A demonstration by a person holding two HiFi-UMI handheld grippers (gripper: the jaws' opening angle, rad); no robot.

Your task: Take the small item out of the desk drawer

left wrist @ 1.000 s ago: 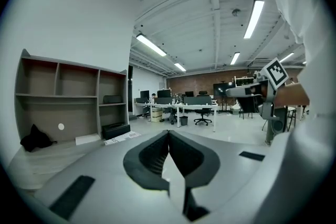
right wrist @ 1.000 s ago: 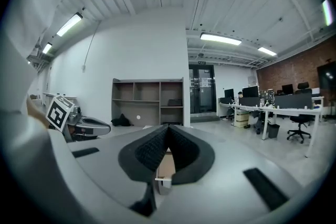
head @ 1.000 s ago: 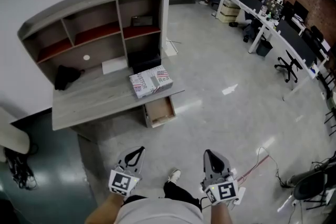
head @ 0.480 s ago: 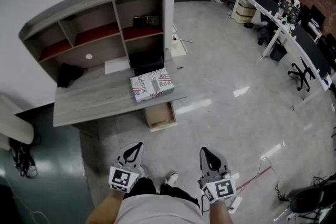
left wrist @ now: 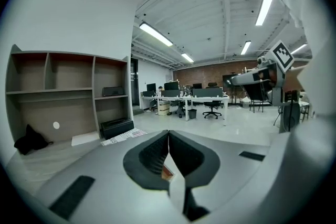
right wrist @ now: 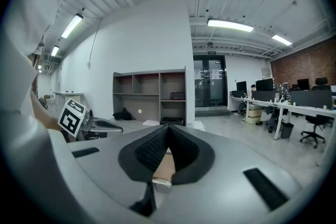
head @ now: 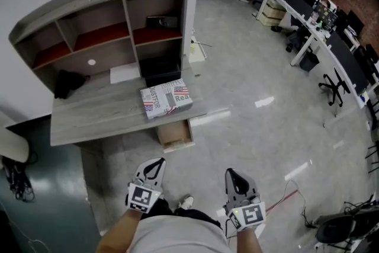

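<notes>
Bag: a dark bag (head: 68, 81) lies on the desk, well ahead of the left jaws and off to their left. It looks simply stored there, no part of the task.

Desk: a grey desk (head: 89, 118) with shelves above stands against the wall, well ahead of both pairs of jaws.

Left gripper: the left gripper (head: 156, 162) is held low and pointing forward, its jaws together on nothing, probably just being carried.

Box: a printed box (head: 167, 98) rests on the desk's right end, ahead of the left jaws and directly above the drawer.

Drawer: the drawer (head: 175, 133) stands pulled out under the desk, ahead of and between the two pairs of jaws, so its inside can be reached.

Small item: presumably inside the drawer, but too small to make out.

Right gripper: the right gripper (head: 231, 173) is level with the left, its jaws closed and empty. They would need to open before any grasp.

Office desks: a row of office desks (head: 314, 32) stands far right of the right jaws.
</notes>
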